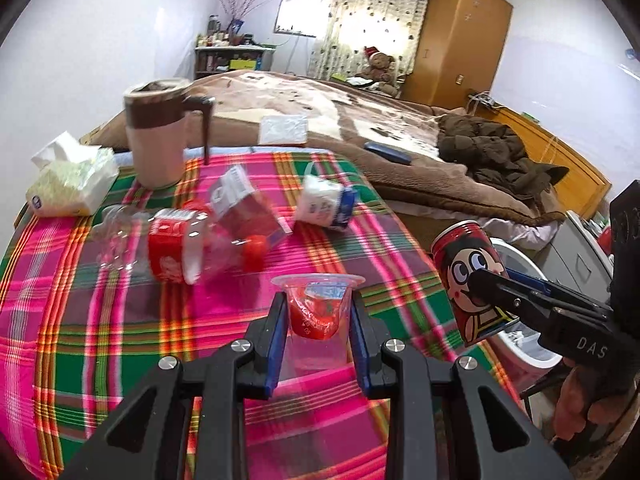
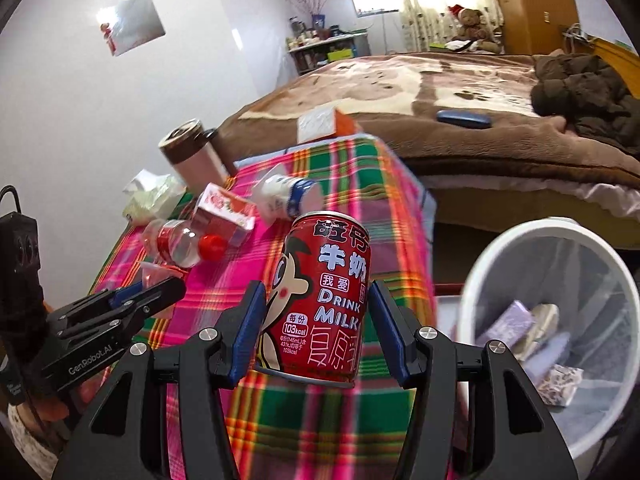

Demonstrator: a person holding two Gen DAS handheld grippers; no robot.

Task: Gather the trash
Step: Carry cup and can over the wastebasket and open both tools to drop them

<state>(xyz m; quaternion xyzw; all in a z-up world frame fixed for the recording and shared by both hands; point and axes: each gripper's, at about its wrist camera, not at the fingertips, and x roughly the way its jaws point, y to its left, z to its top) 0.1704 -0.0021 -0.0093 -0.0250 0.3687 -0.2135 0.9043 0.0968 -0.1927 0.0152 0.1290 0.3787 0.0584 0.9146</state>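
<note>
Both grippers carry trash above the plaid-covered table point(image 1: 100, 340). Left gripper point(image 1: 318, 344) is clenched on a small clear jelly cup point(image 1: 316, 312) with red contents, its blue pads pressing the cup's sides below the flared rim, and the cup hangs over the cloth. Right gripper point(image 2: 320, 332) grips a red milk can point(image 2: 320, 304) upright between its pads; from the left wrist view the can point(image 1: 472, 280) sits past the table's right edge, beside the white bin.

That waste bin point(image 2: 520, 240) stands on the floor just off the table's right side, lined with a clear bag, with several wrappers lying inside; its mouth is unobstructed.

Left on the cloth are an empty clear bottle point(image 1: 176, 248) with a red label and cap lying on its side, a red and white carton point(image 1: 244, 208) touching it, and a white bottle point(image 1: 324, 204) with a blue band near the far edge. A lidded mug point(image 1: 156, 136) and a tissue pack point(image 1: 68, 184) stand at the far left corner. Behind the table's far edge lies a bed point(image 1: 320, 108).
</note>
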